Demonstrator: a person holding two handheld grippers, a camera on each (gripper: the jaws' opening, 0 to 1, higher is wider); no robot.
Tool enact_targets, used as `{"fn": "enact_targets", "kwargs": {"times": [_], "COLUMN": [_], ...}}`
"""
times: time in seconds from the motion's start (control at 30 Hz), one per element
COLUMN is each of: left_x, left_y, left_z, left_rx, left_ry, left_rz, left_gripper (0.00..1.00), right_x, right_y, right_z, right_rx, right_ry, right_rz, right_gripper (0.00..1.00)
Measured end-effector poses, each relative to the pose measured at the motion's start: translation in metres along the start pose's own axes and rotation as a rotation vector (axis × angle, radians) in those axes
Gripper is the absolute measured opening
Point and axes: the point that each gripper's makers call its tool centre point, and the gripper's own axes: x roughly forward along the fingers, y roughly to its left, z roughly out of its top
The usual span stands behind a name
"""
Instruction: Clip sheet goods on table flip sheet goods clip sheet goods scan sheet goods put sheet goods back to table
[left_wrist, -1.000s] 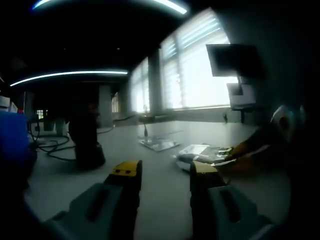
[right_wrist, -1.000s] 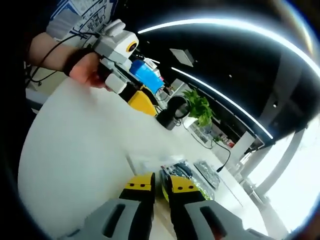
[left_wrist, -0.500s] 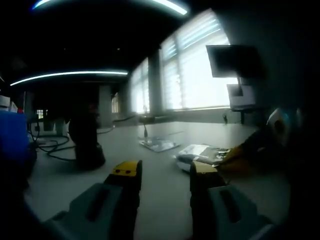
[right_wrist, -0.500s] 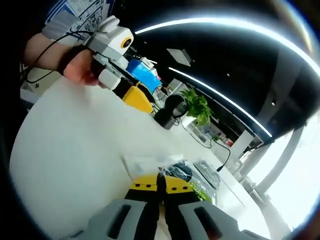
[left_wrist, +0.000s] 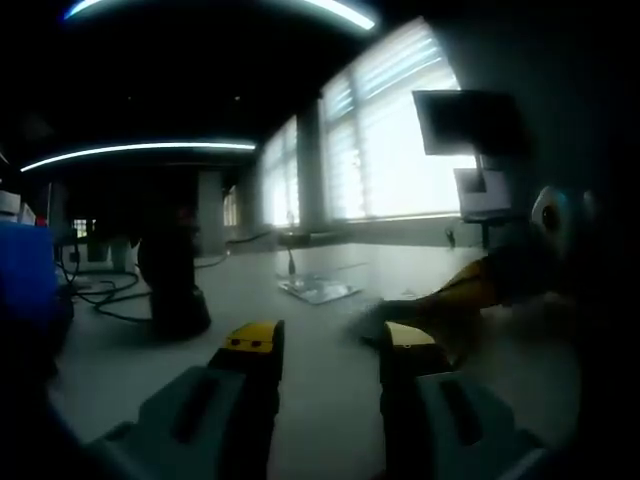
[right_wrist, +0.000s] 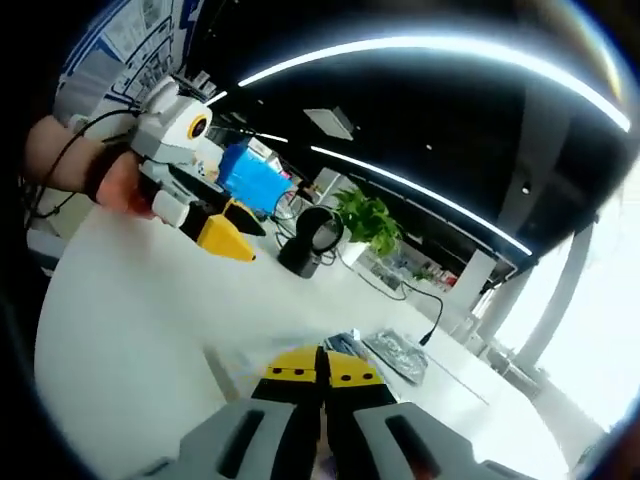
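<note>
The left gripper view was dim; the right gripper (left_wrist: 400, 310) reached in from the right, blurred, hiding whatever lay under its tips; the left gripper (left_wrist: 325, 345) hung over the white desk (left_wrist: 250, 290) with jaws spread and bare; a second packet (left_wrist: 318, 289) lay farther off. In the right gripper view the right gripper (right_wrist: 322, 366) had its jaws pressed together on the edge of the packaged sheet goods (right_wrist: 345, 345), mostly hidden behind the jaw tips; a packet (right_wrist: 395, 352) lay just beyond.
</note>
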Motion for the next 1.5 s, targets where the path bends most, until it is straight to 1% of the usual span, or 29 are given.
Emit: {"fn": "enact_targets", "kwargs": {"times": [0.03,0.2,0.27,0.3,0.33,0.4,0.5,0.67,0.8,0.9,0.97,1.03,1.13,1.37,1.5], "left_x": [0.000,0.000,0.000,0.000,0.000,-0.001,-0.001,-0.001,-0.001,-0.001,-0.001,-0.001,-0.001,0.000,0.000], "left_y": [0.000,0.000,0.000,0.000,0.000,0.000,0.000,-0.001,-0.001,-0.001,-0.001,-0.002,-0.002,-0.001,0.000], "left_z": [0.000,0.000,0.000,0.000,0.000,0.000,0.001,0.001,0.000,0.000,0.000,0.000,0.000,0.000,0.000], "left_rx": [0.000,-0.001,-0.001,-0.001,-0.001,-0.001,-0.001,-0.001,0.000,0.000,-0.001,-0.001,0.000,0.001,0.002], "left_ry": [0.000,-0.001,-0.001,-0.001,-0.002,-0.002,-0.003,-0.002,-0.001,0.000,0.000,-0.001,0.000,0.001,0.002], "left_rz": [0.000,0.000,0.000,0.000,0.000,0.000,0.001,0.002,0.002,0.002,0.003,0.003,0.002,0.004,0.004], "left_gripper": [0.31,0.31,0.31,0.31,0.31,0.31,0.31,0.31,0.31,0.31,0.31,0.31,0.31,0.31,0.31], "right_x": [-0.001,-0.004,-0.006,-0.007,-0.008,-0.009,-0.012,-0.021,-0.028,-0.034,-0.043,-0.048,-0.052,-0.063,-0.067], "right_y": [-0.007,-0.030,-0.040,-0.048,-0.052,-0.065,-0.079,-0.105,-0.119,-0.128,-0.138,-0.144,-0.148,-0.157,-0.160], "right_z": [0.003,0.006,0.006,0.005,0.006,0.006,0.007,0.004,-0.002,-0.006,-0.013,-0.017,-0.019,-0.024,-0.025], "right_rx": [0.032,0.156,0.188,0.234,0.255,0.304,0.349,0.447,0.469,0.520,0.560,0.574,0.591,0.595,0.606], "right_ry": [-0.010,-0.026,-0.032,-0.036,-0.038,-0.052,-0.057,-0.080,-0.090,-0.093,-0.102,-0.106,-0.109,-0.117,-0.120], "right_rz": [-0.023,-0.092,-0.119,-0.151,-0.153,-0.180,-0.206,-0.290,-0.343,-0.389,-0.428,-0.449,-0.465,-0.520,-0.529], "right_gripper": [0.00,0.00,0.00,0.00,0.00,0.00,0.00,0.00,0.00,0.00,0.00,0.00,0.00,0.00,0.00]}}
